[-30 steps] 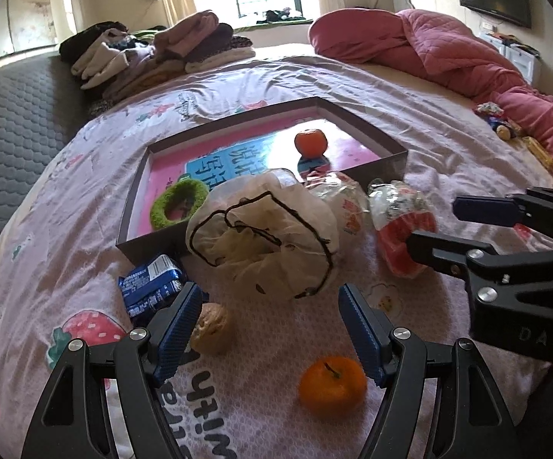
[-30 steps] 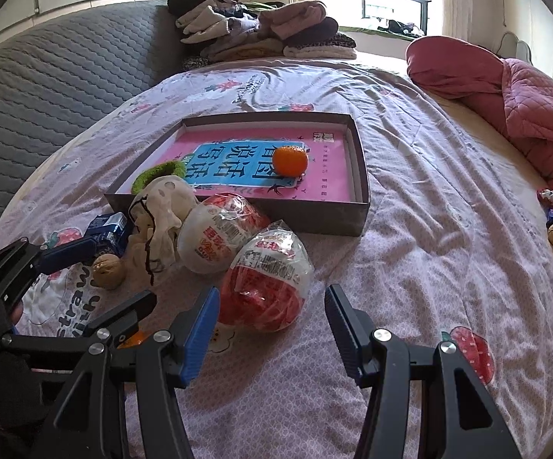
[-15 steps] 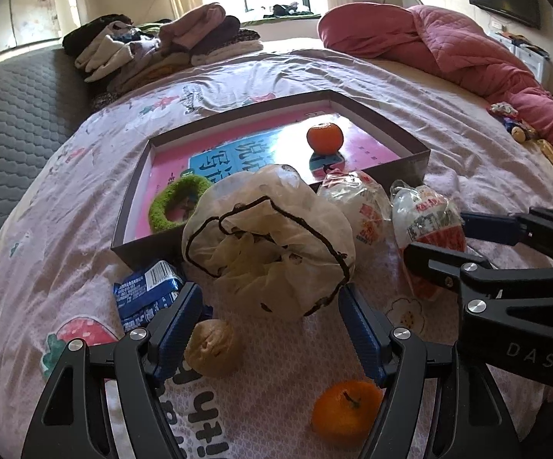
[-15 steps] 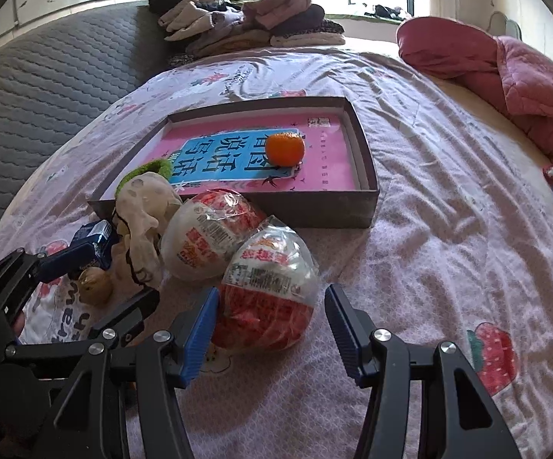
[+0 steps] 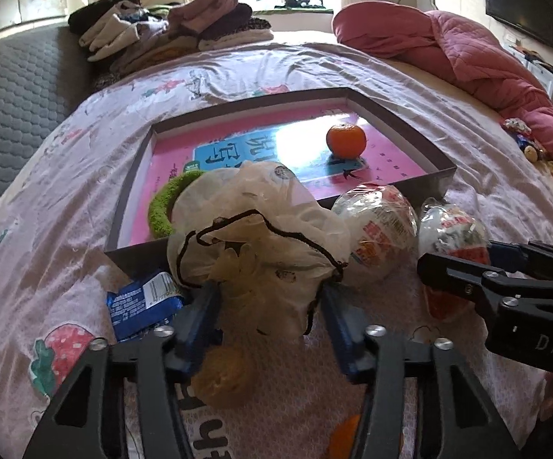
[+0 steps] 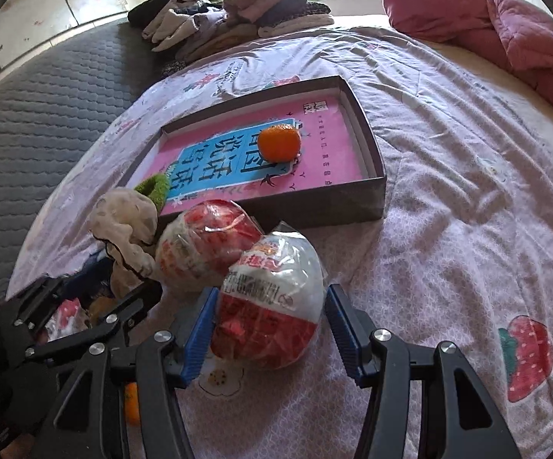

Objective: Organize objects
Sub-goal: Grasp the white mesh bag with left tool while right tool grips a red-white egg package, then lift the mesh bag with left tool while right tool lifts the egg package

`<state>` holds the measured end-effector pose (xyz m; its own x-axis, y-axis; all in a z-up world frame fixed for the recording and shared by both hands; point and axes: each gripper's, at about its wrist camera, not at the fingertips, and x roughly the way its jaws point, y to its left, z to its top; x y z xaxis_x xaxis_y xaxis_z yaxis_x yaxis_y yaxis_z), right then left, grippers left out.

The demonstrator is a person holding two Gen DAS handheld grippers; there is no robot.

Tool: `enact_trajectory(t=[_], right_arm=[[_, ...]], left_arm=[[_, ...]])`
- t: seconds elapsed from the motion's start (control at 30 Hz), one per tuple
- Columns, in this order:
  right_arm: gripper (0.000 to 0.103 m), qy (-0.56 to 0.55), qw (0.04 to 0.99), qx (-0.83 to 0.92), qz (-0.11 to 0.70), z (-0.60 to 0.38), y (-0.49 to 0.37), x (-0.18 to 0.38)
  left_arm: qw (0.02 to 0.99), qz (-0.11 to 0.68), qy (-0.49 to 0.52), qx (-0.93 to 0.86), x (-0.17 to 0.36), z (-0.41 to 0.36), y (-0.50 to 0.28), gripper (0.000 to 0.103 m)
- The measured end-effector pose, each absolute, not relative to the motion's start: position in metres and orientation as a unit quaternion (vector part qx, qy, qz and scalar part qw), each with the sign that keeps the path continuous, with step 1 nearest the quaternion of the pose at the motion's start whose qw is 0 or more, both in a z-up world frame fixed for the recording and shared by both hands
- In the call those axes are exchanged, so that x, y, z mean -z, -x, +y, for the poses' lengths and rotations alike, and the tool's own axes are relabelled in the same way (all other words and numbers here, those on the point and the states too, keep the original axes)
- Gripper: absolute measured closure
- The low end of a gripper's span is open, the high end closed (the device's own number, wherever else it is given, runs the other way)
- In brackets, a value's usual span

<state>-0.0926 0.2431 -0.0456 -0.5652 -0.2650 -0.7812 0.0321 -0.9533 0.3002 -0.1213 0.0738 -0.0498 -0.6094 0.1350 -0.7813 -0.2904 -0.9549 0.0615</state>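
1. A shallow box [image 6: 368,160] lies on a bed [image 6: 467,206], holding one orange [image 6: 279,142] and one green ring [image 5: 160,206].
2. Two wrapped egg toys lie just in front of the box: the first egg [image 6: 207,248] and the second egg [image 6: 272,306].
3. The right gripper [image 6: 268,334] has its jaws spread around the second egg.
4. The left gripper [image 5: 268,321] has its jaws spread around one white drawstring bag [image 5: 257,241].
5. One blue packet [image 5: 142,306], one walnut [image 5: 224,378] and a second orange [image 5: 347,436] lie near the left gripper.
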Motion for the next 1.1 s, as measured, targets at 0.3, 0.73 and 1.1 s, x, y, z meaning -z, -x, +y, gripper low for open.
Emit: enact_trajectory(t=[0.3, 0.73, 1.1], right_arm=[[0.049, -0.452, 0.099, 0.880, -0.109, 0.234, 0.091, 0.042], [0.049, -0.422, 0.096, 0.899, -0.058, 0.218, 0.081, 0.027], [0.049, -0.383, 0.083, 0.920, -0.011, 0.210, 0.070, 0.011]], left_arm=[[0.137, 0.067, 0.440, -0.885, 0.053, 0.071, 0.130, 0.090], [0.162, 0.051, 0.421, -0.891, 0.038, 0.071, 0.116, 0.095], [0.161, 0.057, 0.402, -0.900, 0.027, 0.070, 0.101, 0.095]])
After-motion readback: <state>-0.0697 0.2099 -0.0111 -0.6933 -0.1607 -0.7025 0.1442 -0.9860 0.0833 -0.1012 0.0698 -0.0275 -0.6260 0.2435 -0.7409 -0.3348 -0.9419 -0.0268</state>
